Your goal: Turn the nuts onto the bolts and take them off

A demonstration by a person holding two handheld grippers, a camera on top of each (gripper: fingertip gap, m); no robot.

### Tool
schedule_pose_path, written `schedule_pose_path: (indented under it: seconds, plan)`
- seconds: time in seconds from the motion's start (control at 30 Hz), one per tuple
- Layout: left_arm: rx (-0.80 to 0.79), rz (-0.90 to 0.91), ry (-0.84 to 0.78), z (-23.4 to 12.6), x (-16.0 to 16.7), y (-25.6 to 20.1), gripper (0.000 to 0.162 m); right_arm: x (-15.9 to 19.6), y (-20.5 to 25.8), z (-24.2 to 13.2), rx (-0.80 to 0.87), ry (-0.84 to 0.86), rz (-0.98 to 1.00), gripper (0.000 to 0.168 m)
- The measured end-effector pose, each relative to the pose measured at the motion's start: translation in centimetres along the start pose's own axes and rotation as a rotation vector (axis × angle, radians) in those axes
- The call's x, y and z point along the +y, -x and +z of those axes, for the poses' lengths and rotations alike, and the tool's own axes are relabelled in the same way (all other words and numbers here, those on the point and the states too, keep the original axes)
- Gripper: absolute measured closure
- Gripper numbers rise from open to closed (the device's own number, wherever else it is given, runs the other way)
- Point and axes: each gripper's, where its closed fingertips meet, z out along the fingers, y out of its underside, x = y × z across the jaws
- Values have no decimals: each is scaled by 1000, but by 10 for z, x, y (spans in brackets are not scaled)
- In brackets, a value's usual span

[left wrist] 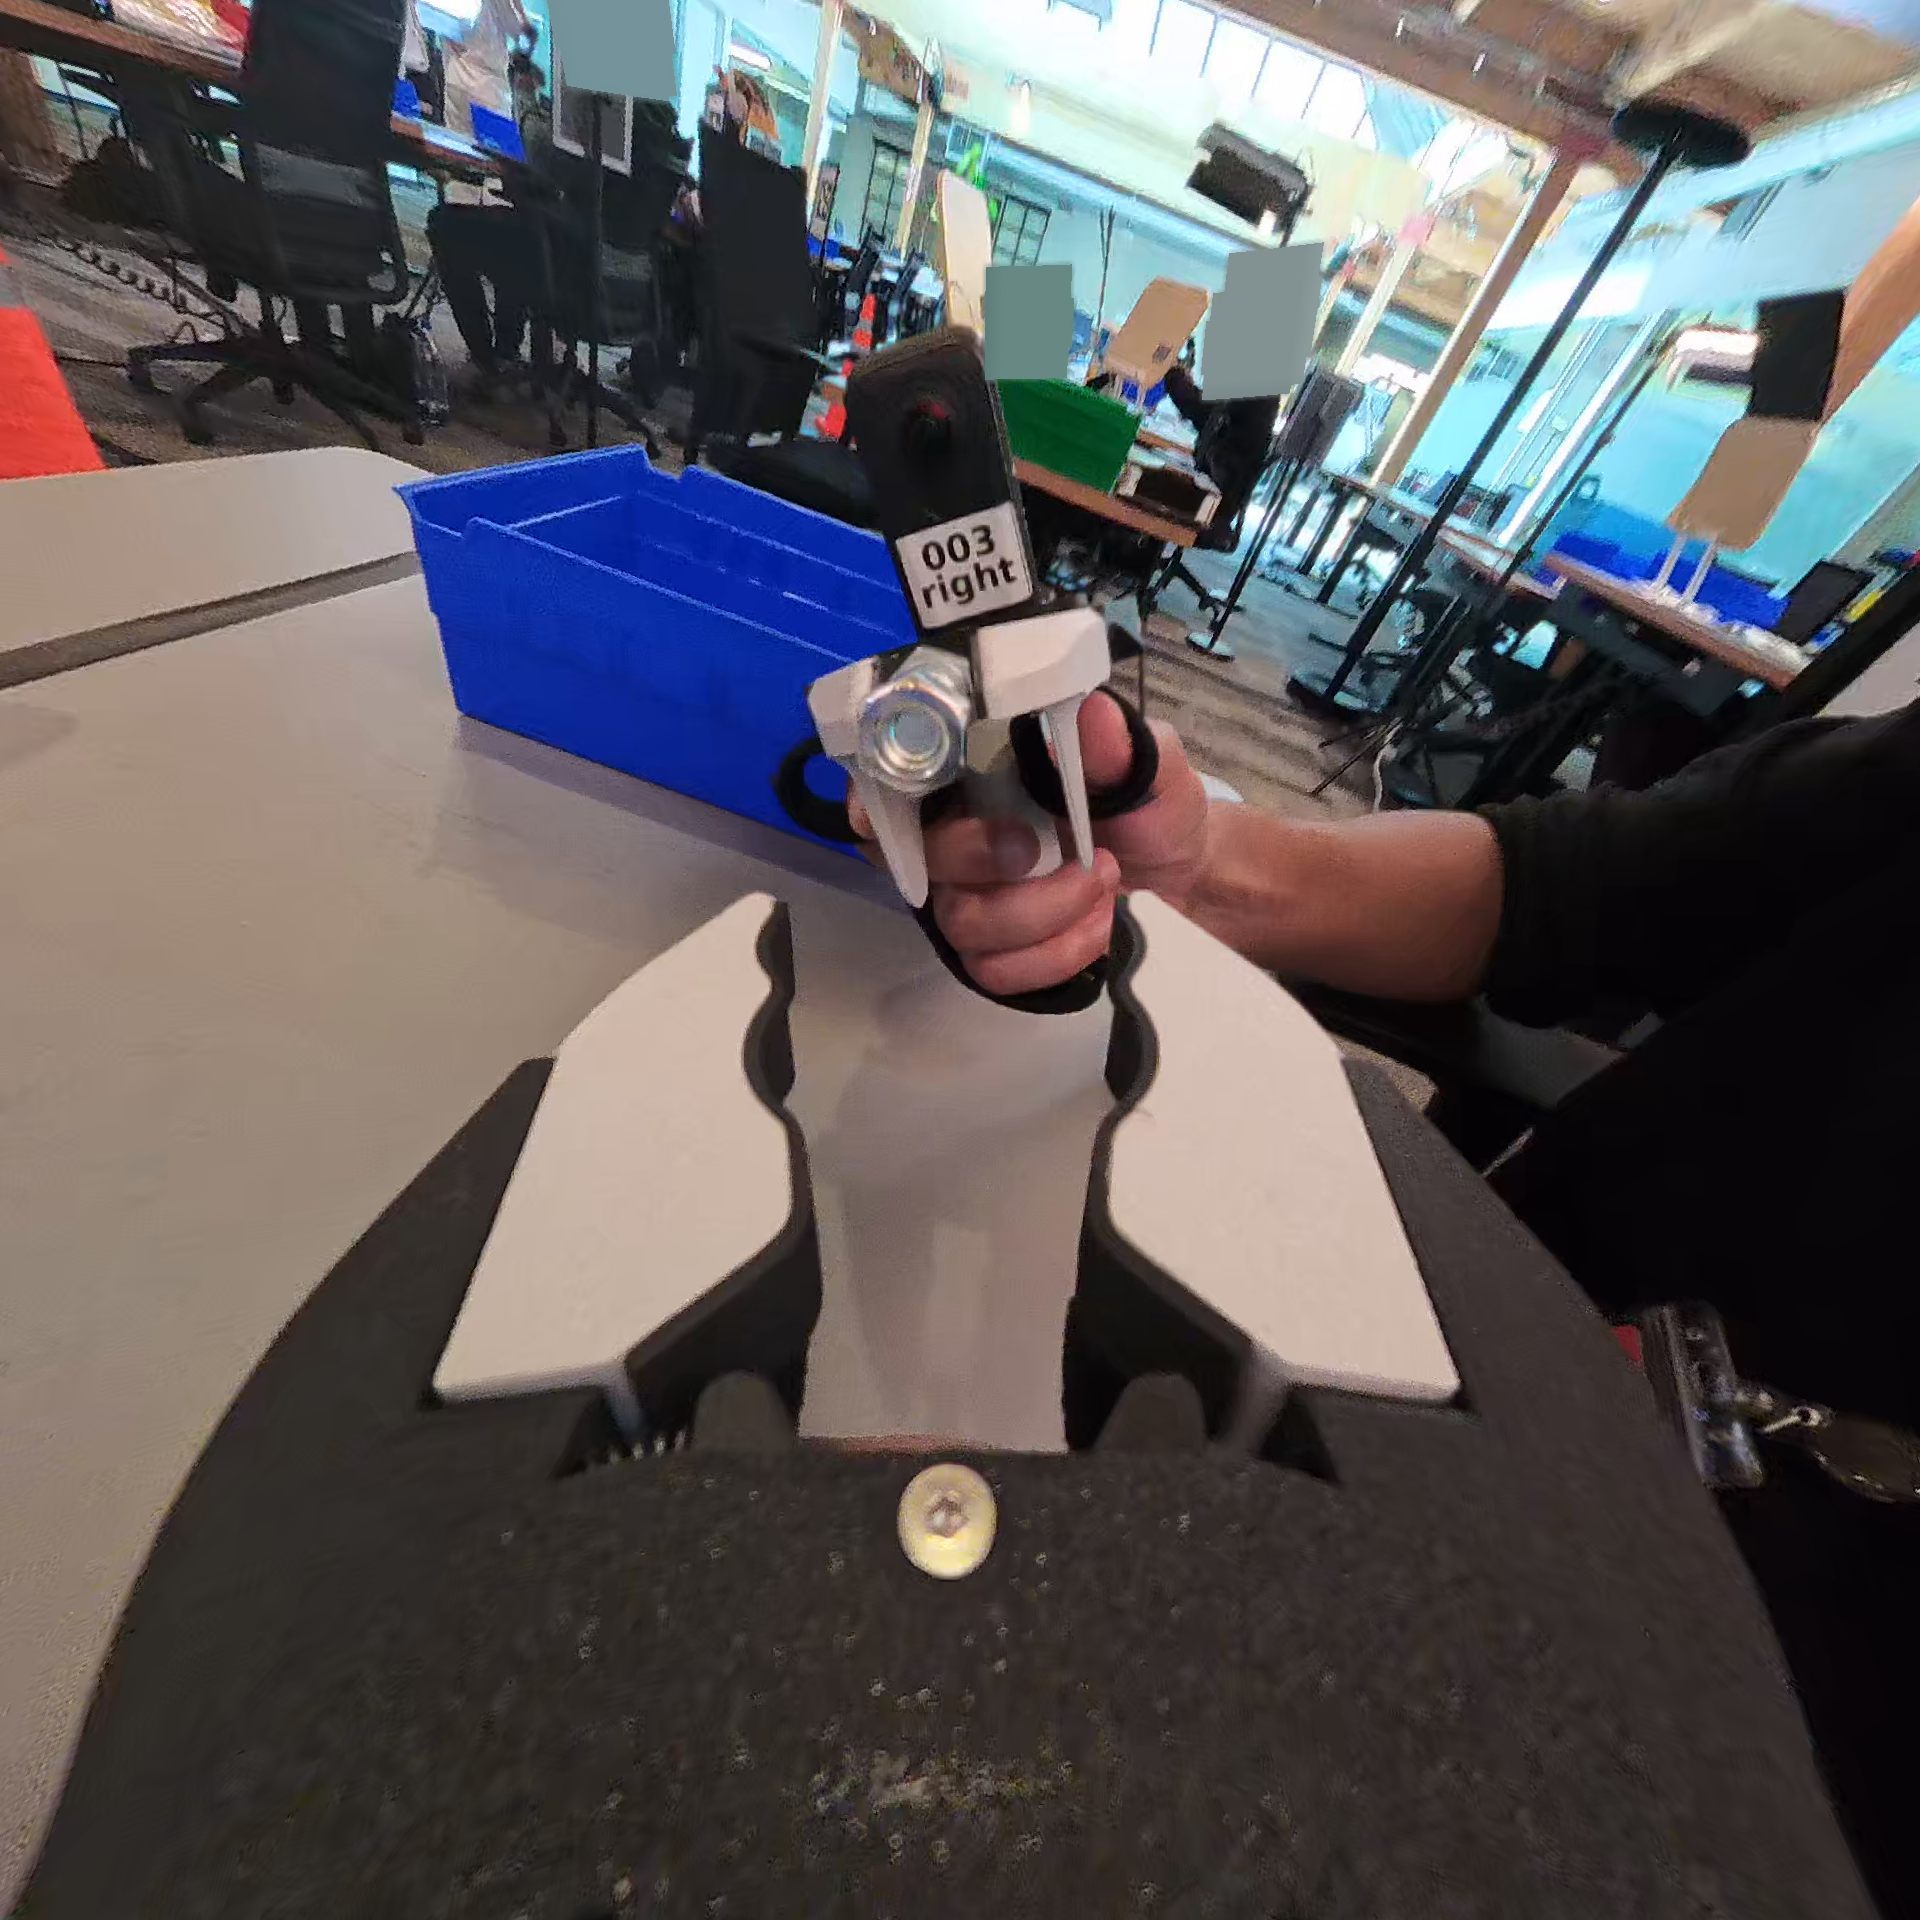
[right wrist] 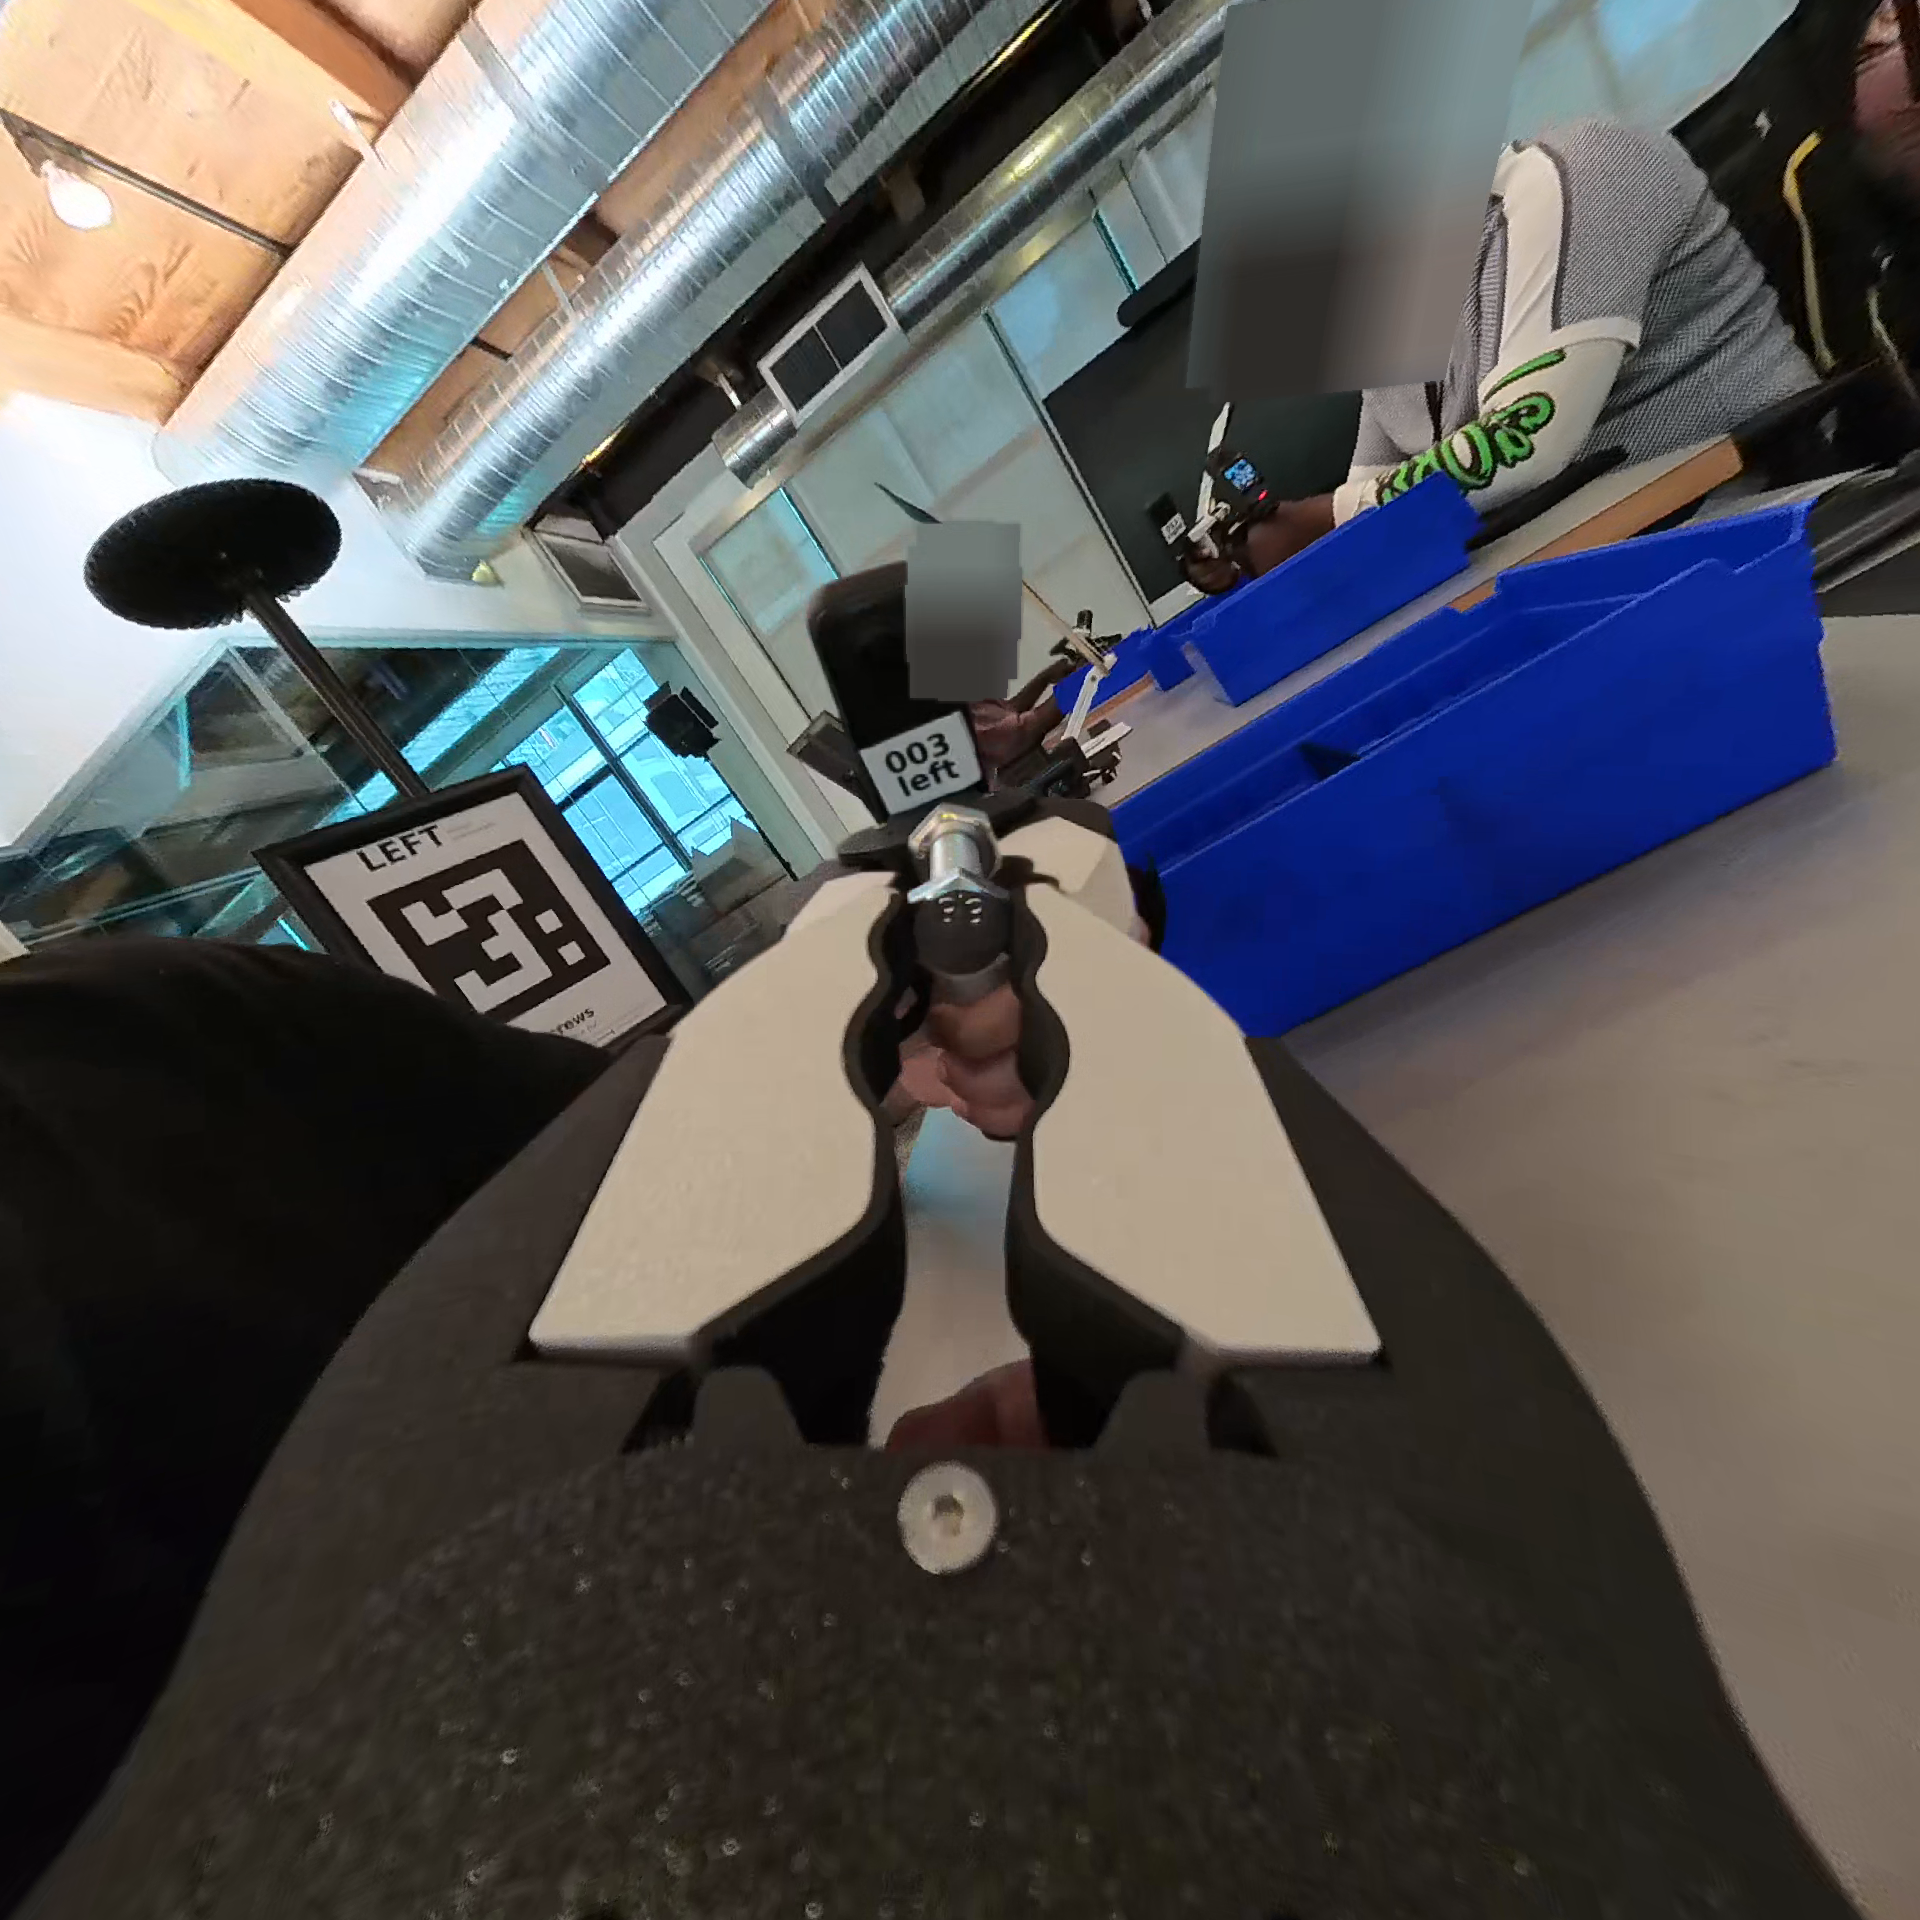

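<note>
- Left gripper (left wrist: 940, 997) nearest the lens in the left wrist view: fingers spread wide, nothing between them, surface (left wrist: 260, 831) below.
- Right gripper (right wrist: 951, 914) fingers clenched on the bolt (right wrist: 953, 862), held in the air with a nut (right wrist: 951, 828) at its far end, blue bin (right wrist: 1455, 831) beside.
- Risk: grip sits only at the fingertips, so turning torque could spin or tilt the bolt.
- Risk: once off, the nut drops and rolls if the left fingers aren't closed on it.
</note>
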Motion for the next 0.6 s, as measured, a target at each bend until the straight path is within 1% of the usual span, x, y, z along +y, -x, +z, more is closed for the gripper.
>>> schedule_pose_path:
  seconds: [0.07,0.17,0.23,0.33,0.53,0.57,0.6]
  plan:
    - [29,-22,5,0,2,-3,106,7,-2,3,11,25,-5,150]
    - [41,-6,-16,-3,-5,-6,108,13,-9,7,46,59,-21,150]
    - [32,3,-31,-5,-9,-5,104,19,-12,8,57,91,-28,150]
    - [26,14,-40,-9,-11,-3,108,27,-10,10,54,113,-24,150]
    - [29,31,-23,-9,-6,-6,108,11,-1,17,44,102,-71,150]
    - [32,35,-23,-8,-6,-8,107,13,-4,17,57,114,-73,150]
    - [19,41,-24,-8,-8,-8,102,16,-6,17,58,122,-64,150]
